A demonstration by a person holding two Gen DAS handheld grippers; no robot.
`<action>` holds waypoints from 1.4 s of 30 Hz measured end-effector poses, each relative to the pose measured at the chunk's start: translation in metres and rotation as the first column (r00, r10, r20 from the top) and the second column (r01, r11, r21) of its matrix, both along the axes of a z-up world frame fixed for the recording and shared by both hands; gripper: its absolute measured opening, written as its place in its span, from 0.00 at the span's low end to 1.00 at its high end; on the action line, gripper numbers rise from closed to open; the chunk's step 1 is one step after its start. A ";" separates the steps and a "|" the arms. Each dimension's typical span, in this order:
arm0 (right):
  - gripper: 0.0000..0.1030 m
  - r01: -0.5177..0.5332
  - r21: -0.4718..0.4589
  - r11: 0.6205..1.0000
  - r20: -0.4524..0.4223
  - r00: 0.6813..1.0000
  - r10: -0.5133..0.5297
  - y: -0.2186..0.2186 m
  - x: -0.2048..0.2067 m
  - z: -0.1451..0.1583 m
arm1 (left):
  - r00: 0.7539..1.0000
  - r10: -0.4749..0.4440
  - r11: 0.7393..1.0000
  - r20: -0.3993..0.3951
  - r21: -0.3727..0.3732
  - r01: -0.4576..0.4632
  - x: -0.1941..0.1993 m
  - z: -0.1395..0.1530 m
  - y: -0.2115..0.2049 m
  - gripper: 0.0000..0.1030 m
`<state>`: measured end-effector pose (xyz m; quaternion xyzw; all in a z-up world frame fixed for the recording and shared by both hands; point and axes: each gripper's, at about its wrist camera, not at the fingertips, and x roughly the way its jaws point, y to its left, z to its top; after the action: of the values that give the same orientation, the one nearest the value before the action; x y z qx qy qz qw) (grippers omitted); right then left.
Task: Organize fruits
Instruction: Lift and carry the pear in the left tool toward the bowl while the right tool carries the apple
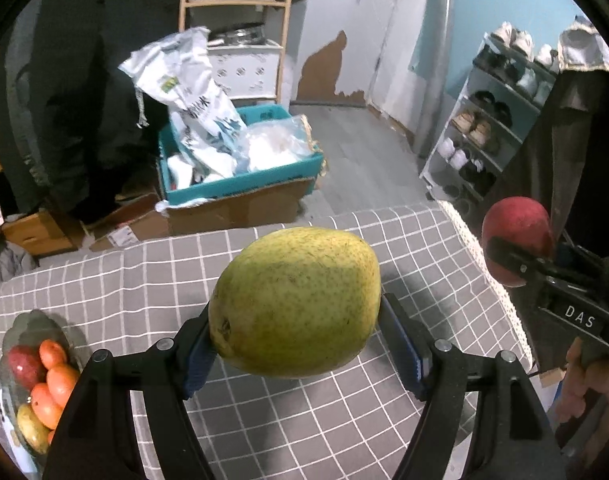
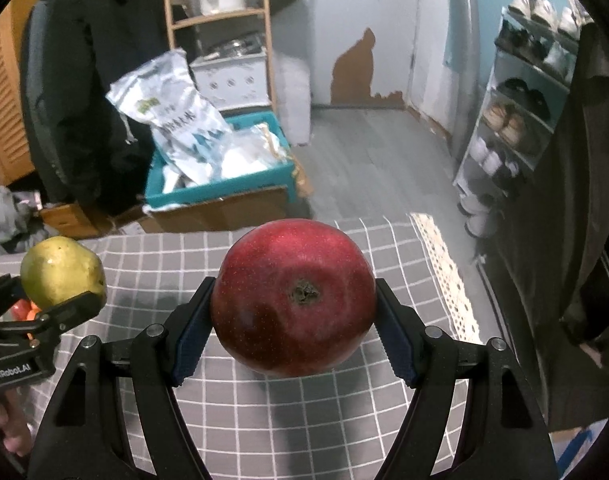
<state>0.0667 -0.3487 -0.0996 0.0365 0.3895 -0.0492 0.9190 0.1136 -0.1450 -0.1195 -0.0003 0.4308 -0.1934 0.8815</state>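
My left gripper (image 1: pixel 294 320) is shut on a yellow-green pear (image 1: pixel 296 300), held above the grey checked tablecloth (image 1: pixel 144 280). In the right wrist view the same pear (image 2: pixel 62 272) shows at the far left in the left gripper. My right gripper (image 2: pixel 294 312) is shut on a red apple (image 2: pixel 294 296), lifted over the cloth. That apple (image 1: pixel 516 240) also appears at the right edge of the left wrist view. A glass bowl (image 1: pixel 28 328) at the lower left of the left wrist view holds a red fruit, several orange fruits (image 1: pixel 56 380) and a yellow one.
Beyond the table's far edge stand a cardboard box (image 1: pixel 240 208) with a teal crate (image 1: pixel 260 176) of bags, a wooden shelf (image 1: pixel 236 4) and a shoe rack (image 1: pixel 496 112). A lace trim (image 2: pixel 444 272) marks the table's right edge. A dark coat (image 1: pixel 72 100) hangs at left.
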 end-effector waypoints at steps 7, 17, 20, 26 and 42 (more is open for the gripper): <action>0.73 -0.053 -0.003 0.999 0.054 0.997 0.053 0.021 -0.009 0.021 | 0.998 0.031 0.999 0.051 -0.008 -0.031 -0.017 0.026 0.023 0.74; 0.73 -0.138 -0.011 0.990 0.104 0.985 0.138 0.052 -0.015 0.042 | 0.992 0.083 0.996 0.092 -0.021 -0.081 -0.037 0.047 0.055 0.74; 0.73 -0.162 -0.011 0.987 0.115 0.980 0.162 0.060 -0.016 0.046 | 0.990 0.099 0.995 0.104 -0.025 -0.097 -0.042 0.053 0.066 0.74; 0.73 -0.205 0.002 0.979 0.127 0.971 0.204 0.078 -0.015 0.051 | 0.984 0.137 0.991 0.115 -0.030 -0.134 -0.049 0.059 0.086 0.74; 0.73 -0.361 0.038 0.932 0.097 0.929 0.356 0.157 0.008 0.042 | 0.953 0.288 0.958 0.098 -0.028 -0.287 -0.058 0.051 0.160 0.74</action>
<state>0.0747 -0.1913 -0.0578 -0.0079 0.3497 0.1319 0.9275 0.0558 0.0154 -0.0688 -0.0590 0.3797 -0.0657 0.9209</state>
